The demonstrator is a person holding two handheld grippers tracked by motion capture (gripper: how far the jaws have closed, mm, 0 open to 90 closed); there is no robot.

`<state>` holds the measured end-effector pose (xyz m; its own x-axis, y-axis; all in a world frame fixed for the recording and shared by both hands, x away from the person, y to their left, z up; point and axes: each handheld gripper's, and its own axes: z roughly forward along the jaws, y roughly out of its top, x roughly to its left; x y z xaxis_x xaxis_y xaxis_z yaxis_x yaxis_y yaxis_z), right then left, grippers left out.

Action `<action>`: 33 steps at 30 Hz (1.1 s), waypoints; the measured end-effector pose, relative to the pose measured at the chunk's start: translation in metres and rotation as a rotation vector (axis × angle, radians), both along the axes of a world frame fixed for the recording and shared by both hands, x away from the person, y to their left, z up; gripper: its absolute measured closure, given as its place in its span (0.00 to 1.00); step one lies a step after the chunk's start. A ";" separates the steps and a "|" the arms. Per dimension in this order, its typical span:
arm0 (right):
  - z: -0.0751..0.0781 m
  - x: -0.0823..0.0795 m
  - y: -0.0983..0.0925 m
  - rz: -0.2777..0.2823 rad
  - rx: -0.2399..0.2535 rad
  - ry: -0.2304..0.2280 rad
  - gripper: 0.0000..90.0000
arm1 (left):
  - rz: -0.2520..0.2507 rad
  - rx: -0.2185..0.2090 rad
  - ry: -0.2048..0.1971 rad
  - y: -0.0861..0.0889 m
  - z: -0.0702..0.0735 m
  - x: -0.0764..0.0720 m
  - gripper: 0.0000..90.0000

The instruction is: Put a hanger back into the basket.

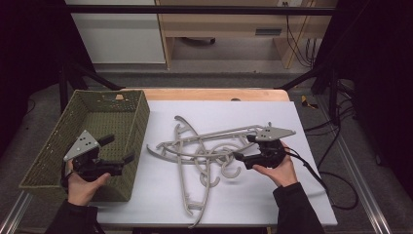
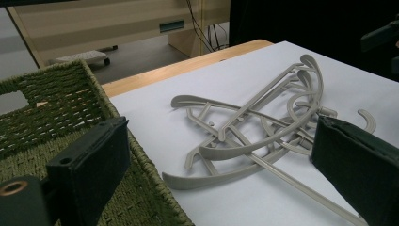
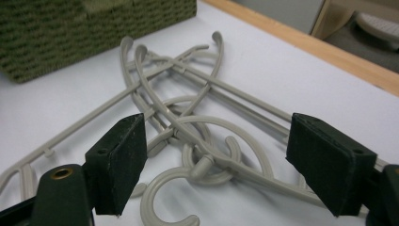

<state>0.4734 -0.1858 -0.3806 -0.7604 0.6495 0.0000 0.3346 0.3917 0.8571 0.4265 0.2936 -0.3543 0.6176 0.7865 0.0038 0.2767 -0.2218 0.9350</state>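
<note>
A tangled pile of grey plastic hangers [image 1: 204,151] lies on the white table top, right of a green woven basket [image 1: 142,114]. My right gripper [image 1: 243,147] is at the pile's right side with its jaws open. In the right gripper view [image 3: 219,122] the hangers' hooks [image 3: 207,162] lie between and under the two pads, and nothing presses on them. My left gripper [image 1: 118,148] hovers open over the basket's right wall. In the left gripper view [image 2: 219,127] it points at the hangers [image 2: 263,127] with nothing between its jaws.
The white table cover [image 1: 272,200] has free room in front of and behind the pile. A wooden table edge [image 1: 214,93] runs along the back. Cables [image 1: 336,190] trail at the right. The basket [image 2: 56,94] holds nothing that I can see.
</note>
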 end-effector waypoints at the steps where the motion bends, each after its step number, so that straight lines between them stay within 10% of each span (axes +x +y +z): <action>1: -0.002 0.002 0.003 0.007 -0.017 0.010 0.25 | 0.000 0.001 0.000 0.000 0.000 0.000 0.05; 15: -0.043 0.045 0.060 0.115 -0.166 0.154 0.52 | -0.002 0.006 0.000 0.000 0.000 -0.001 0.05; 33: -0.067 0.058 0.067 0.188 -0.282 0.237 0.75 | -0.009 0.015 0.000 -0.002 -0.001 0.000 0.05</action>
